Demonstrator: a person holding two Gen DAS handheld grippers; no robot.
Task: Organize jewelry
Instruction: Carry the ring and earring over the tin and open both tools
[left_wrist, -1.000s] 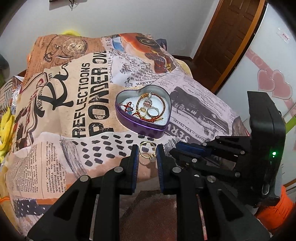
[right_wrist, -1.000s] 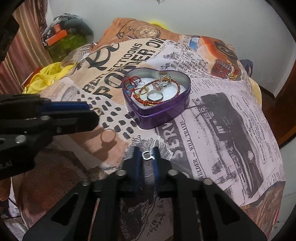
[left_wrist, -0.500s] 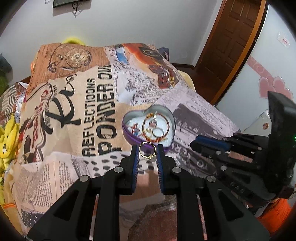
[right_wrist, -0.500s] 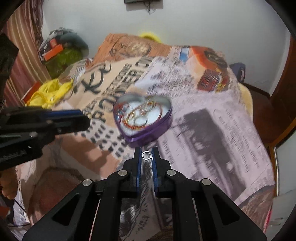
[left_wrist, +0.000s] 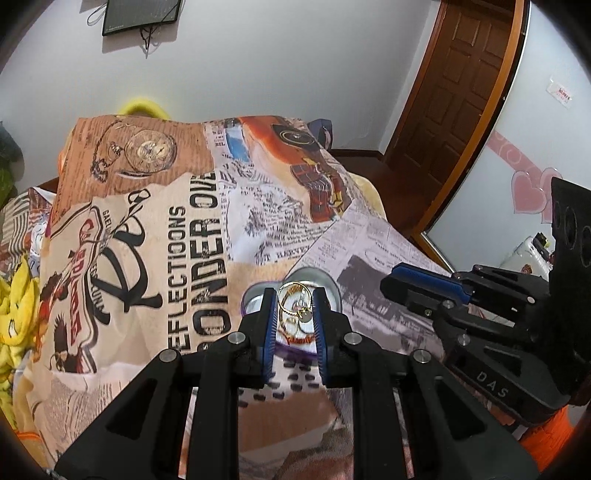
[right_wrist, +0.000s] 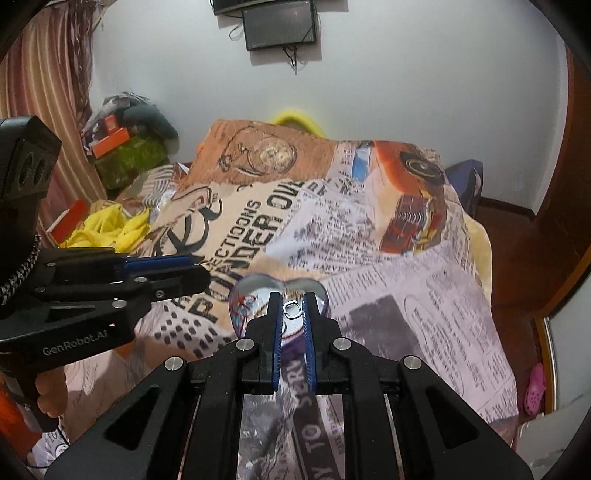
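My left gripper (left_wrist: 294, 300) is shut on a thin gold ring (left_wrist: 286, 301) and holds it in the air in front of the purple heart-shaped tin (left_wrist: 255, 297), which lies on the bed with bracelets and rings inside. My right gripper (right_wrist: 293, 308) is shut on a small silver ring (right_wrist: 293, 308), also lifted over the tin (right_wrist: 240, 295). The right gripper shows at the right of the left wrist view (left_wrist: 424, 282). The left gripper shows at the left of the right wrist view (right_wrist: 184, 271). My fingers hide most of the tin in both views.
A newspaper-print blanket (left_wrist: 147, 221) covers the bed. Yellow cloth (right_wrist: 107, 227) and boxes lie at the left side. A wooden door (left_wrist: 454, 92) stands at the far right, a dark screen (right_wrist: 280, 24) hangs on the wall.
Both grippers have lifted up and tilted back from the blanket with their rings. The tin now looks smaller and sits behind the fingertips.
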